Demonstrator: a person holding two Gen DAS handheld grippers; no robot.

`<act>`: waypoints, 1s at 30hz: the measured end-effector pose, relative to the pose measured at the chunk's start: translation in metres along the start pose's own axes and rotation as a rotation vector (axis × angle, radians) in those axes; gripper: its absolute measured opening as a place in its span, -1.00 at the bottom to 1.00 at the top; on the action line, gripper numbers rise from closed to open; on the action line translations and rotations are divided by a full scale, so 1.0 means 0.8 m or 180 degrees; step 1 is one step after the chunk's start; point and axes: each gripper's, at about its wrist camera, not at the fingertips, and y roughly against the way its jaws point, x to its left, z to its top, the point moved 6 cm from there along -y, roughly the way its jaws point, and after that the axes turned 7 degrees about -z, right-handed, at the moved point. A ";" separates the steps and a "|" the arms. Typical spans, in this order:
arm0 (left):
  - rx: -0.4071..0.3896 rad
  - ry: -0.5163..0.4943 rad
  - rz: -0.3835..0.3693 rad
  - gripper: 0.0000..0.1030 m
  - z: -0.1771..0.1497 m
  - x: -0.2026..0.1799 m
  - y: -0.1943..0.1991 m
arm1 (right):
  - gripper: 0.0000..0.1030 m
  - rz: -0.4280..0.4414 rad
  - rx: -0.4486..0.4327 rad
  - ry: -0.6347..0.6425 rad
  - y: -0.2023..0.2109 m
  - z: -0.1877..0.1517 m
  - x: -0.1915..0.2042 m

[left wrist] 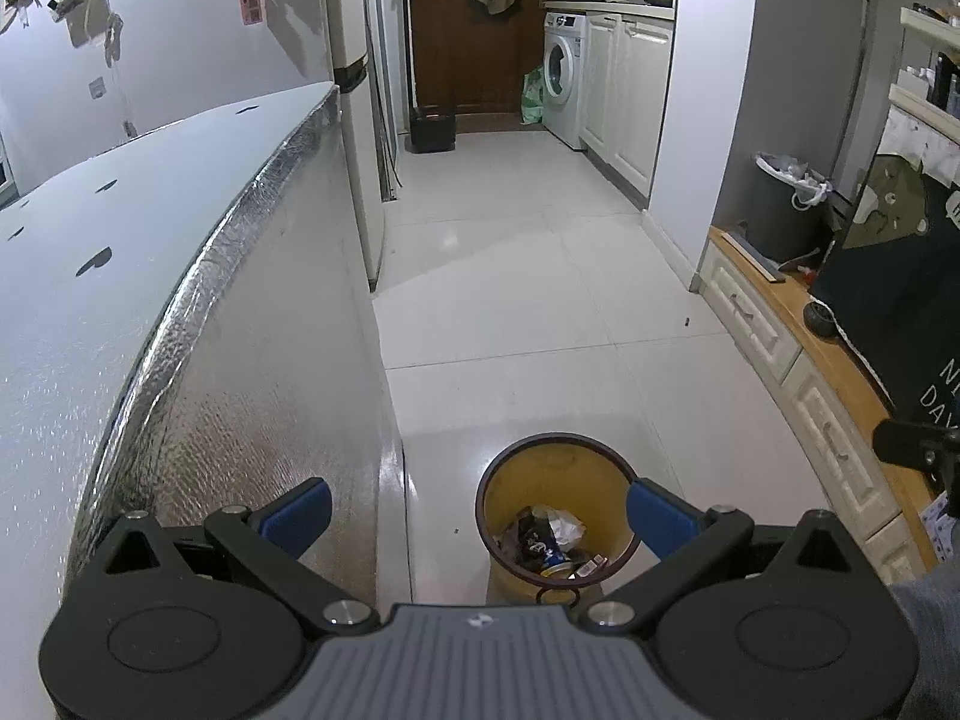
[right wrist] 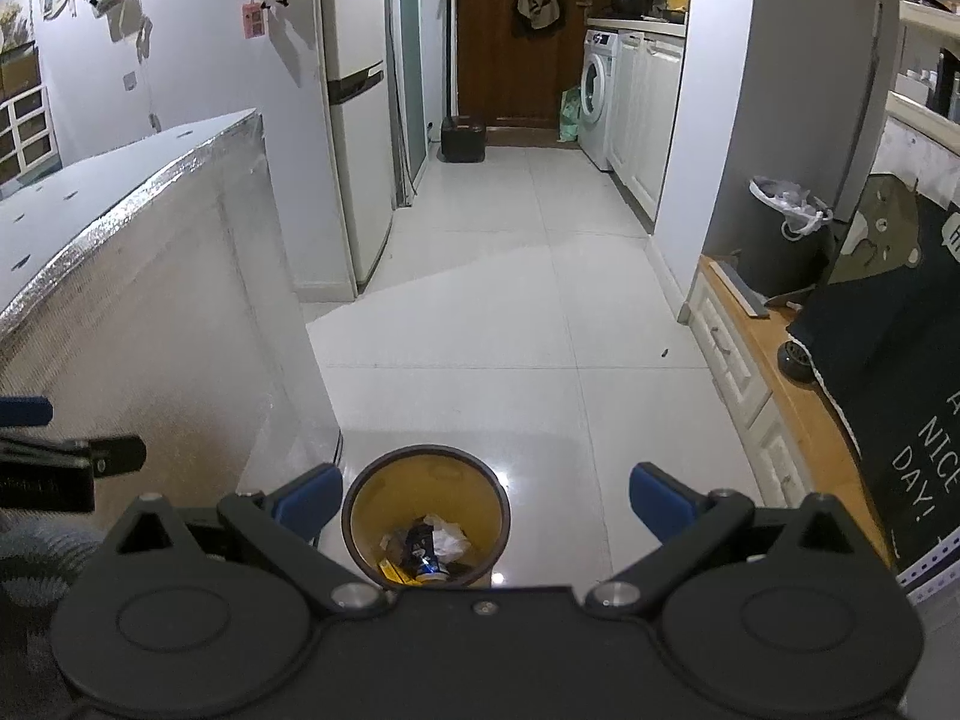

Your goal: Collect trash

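- Judging by the bin (left wrist: 555,516), the collecting is being brought near its end: trash (left wrist: 549,537) is already being held at its bottom, namely crumpled white paper, a dark wrapper, a blue-printed can and a small yellow pack.
- Nothing is being carried by the left gripper (left wrist: 477,507); its blue fingers (left wrist: 298,510) are being held wide apart, with the bin seen between them.
- Nothing is being carried by the right gripper (right wrist: 486,501) either; its fingers (right wrist: 660,504) are likewise being kept spread and empty, above and just right of the bin (right wrist: 426,507).
- No loose trash is being shown on the tabletop (left wrist: 90,300), which looks bare apart from small dark marks; one tiny dark speck (left wrist: 686,321) is being left on the floor (left wrist: 540,312), too small to identify.
- Whether more is waiting out of view cannot be told.
- The bin is being seen as a round, tapering bucket, yellow inside with a dark rim, probably plastic.
- The tabletop's edge and side are being covered in embossed, crinkled silver foil.
- The floor is being shown as glossy pale tiles, reflecting light beside the bin.
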 end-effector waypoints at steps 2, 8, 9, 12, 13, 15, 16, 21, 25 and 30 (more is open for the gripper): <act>-0.0028 0.0005 -0.0015 1.00 -0.001 0.001 0.001 | 1.00 0.0019 0.0033 -0.0040 -0.002 -0.003 0.000; -0.0128 0.0012 -0.0024 1.00 -0.003 0.004 0.004 | 1.00 -0.0027 0.0044 -0.0069 -0.006 -0.008 0.002; -0.0134 0.0012 -0.0019 1.00 -0.003 0.004 0.004 | 1.00 -0.0027 0.0039 -0.0068 -0.006 -0.008 0.002; -0.0146 0.0009 -0.0007 1.00 -0.003 0.003 0.003 | 1.00 -0.0038 0.0028 -0.0059 -0.006 -0.009 0.003; -0.0148 0.0007 -0.0004 1.00 -0.003 0.004 0.004 | 1.00 -0.0042 0.0025 -0.0055 -0.006 -0.009 0.004; -0.0151 0.0005 0.0001 1.00 -0.003 0.003 0.004 | 1.00 -0.0056 0.0020 -0.0052 -0.006 -0.009 0.004; -0.0152 0.0004 0.0004 1.00 -0.003 0.003 0.004 | 1.00 -0.0063 0.0020 -0.0051 -0.006 -0.010 0.004; -0.0150 -0.0002 0.0009 1.00 -0.004 0.001 0.004 | 1.00 -0.0077 0.0026 -0.0056 -0.006 -0.011 0.007; -0.0146 -0.0009 0.0005 1.00 -0.004 0.002 0.003 | 1.00 -0.0083 0.0022 -0.0049 -0.006 -0.011 0.008; -0.0146 -0.0024 0.0005 1.00 -0.004 0.004 0.002 | 1.00 -0.0098 0.0027 -0.0040 -0.005 -0.012 0.008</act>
